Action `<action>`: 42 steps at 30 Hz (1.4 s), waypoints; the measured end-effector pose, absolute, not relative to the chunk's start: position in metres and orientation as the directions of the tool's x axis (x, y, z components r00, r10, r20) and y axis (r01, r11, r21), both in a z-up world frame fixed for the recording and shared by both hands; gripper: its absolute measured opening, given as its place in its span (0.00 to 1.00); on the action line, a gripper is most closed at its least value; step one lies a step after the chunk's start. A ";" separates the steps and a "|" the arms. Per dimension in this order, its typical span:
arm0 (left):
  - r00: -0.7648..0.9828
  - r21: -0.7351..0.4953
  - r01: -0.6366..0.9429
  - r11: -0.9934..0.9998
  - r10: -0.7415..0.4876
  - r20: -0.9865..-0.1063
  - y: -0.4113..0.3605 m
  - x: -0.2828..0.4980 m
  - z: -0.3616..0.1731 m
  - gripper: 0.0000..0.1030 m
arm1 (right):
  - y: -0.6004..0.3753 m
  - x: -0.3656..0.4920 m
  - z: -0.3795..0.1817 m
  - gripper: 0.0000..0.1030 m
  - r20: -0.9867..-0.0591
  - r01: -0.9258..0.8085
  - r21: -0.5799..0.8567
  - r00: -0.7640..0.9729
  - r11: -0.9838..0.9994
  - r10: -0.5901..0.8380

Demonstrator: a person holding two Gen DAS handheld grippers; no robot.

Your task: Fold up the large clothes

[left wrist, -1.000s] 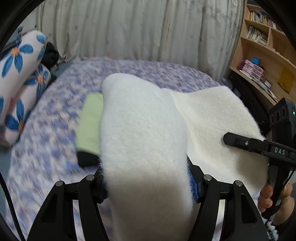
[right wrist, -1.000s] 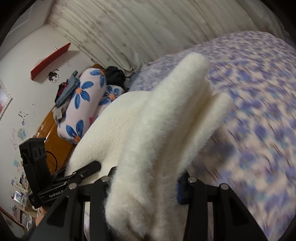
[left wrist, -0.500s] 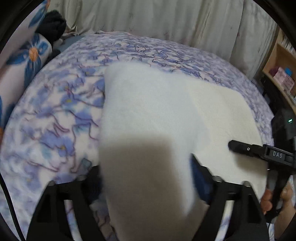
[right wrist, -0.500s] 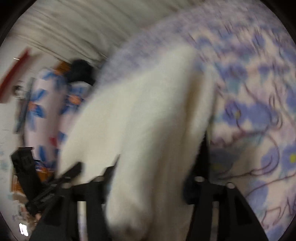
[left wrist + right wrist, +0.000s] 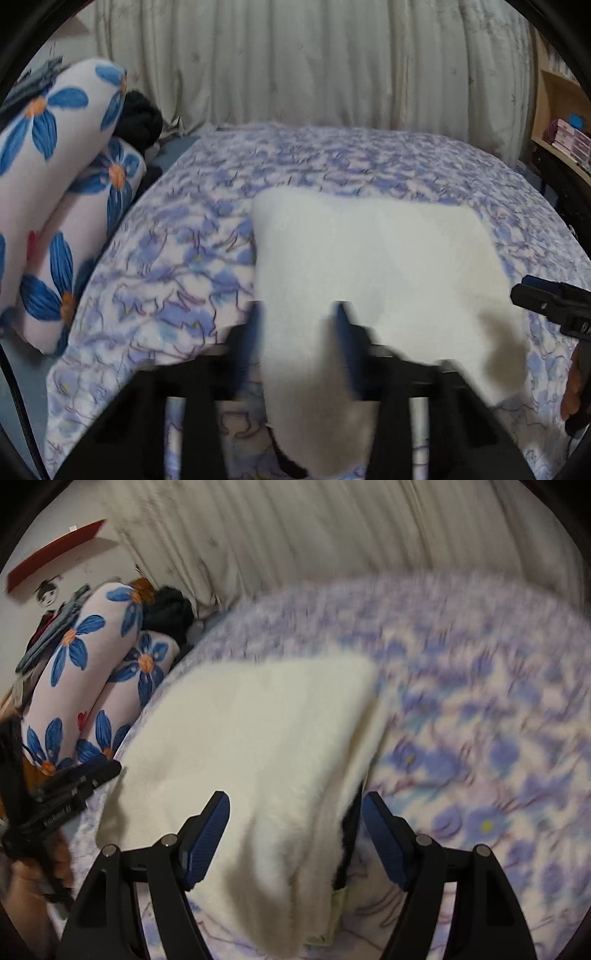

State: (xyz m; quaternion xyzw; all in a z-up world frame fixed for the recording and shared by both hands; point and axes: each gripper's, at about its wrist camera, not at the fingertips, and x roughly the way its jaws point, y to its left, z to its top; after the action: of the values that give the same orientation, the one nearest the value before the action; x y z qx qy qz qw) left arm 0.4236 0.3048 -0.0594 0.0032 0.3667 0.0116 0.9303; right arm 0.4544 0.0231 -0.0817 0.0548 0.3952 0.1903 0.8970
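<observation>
White fleece, thick and plush, makes up the garment (image 5: 373,266), which is laid across the blue-flowered bedspread (image 5: 192,266) with its near edge draped towards both cameras. At the far left, flower-print pillows (image 5: 55,192) are stacked against the curtain (image 5: 295,62).

The left gripper (image 5: 297,332) is seen blurred, its fingers (image 5: 255,332) closing, with the near left corner of the fleece between them; whether the pads already press on the cloth cannot be told for certain through the blur, though a grip seems likely.

Further right, the right gripper (image 5: 295,834) is set over the near right corner. Its blue-padded fingers (image 5: 207,834) stand apart from the fleece on both sides, so nothing is held there. A dark lining and a pale green hem are glimpsed under that edge.

The step in hand is judged to be the laying-down of a fold: the doubled cloth appears to have been brought onto the bed and is being released on the right. For the next move, the folded edge would need squaring and smoothing, and a fresh grip would be required at matching corners before a further fold is made.
</observation>
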 end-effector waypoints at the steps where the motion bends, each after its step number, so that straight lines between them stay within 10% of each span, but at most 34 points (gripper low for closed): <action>1: 0.726 0.019 -0.014 1.000 0.023 -0.687 0.302 0.425 -0.058 0.10 | 0.030 0.454 -0.081 0.69 -0.691 -0.307 0.227 0.619 0.924 0.375; 4: 0.697 0.067 -0.019 0.998 0.061 -0.714 0.292 0.434 -0.067 0.08 | 0.054 0.462 -0.090 0.36 -0.732 -0.320 0.174 0.591 0.931 0.339; 8: 0.666 0.129 -0.037 0.991 0.121 -0.736 0.290 0.440 -0.087 0.08 | 0.062 0.475 -0.117 0.29 -0.783 -0.275 0.069 0.580 0.959 0.223; 16: 0.643 0.120 -0.114 0.986 0.165 -0.748 0.291 0.438 -0.100 0.10 | 0.050 0.466 -0.119 0.30 -0.795 -0.243 0.136 0.552 0.960 0.252; 22: 0.628 0.095 -0.194 0.976 0.198 -0.753 0.294 0.416 -0.090 0.64 | 0.021 0.450 -0.111 0.47 -0.822 -0.169 0.257 0.480 0.951 0.308; 29: 0.619 0.030 -0.194 0.981 0.146 -0.772 0.283 0.370 -0.070 0.84 | 0.001 0.398 -0.085 0.48 -0.824 -0.184 0.227 0.486 0.956 0.290; 42: 0.642 -0.069 -0.126 0.990 0.028 -0.766 0.229 0.267 -0.022 0.99 | -0.057 0.297 -0.022 0.60 -0.809 -0.139 0.146 0.553 0.979 0.199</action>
State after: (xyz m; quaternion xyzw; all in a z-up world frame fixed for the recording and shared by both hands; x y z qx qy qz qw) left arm 0.2674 0.2292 -0.0219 -0.0580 0.4209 0.0424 0.9043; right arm 0.2970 -0.0566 -0.0215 0.0327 0.4630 0.0959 0.8806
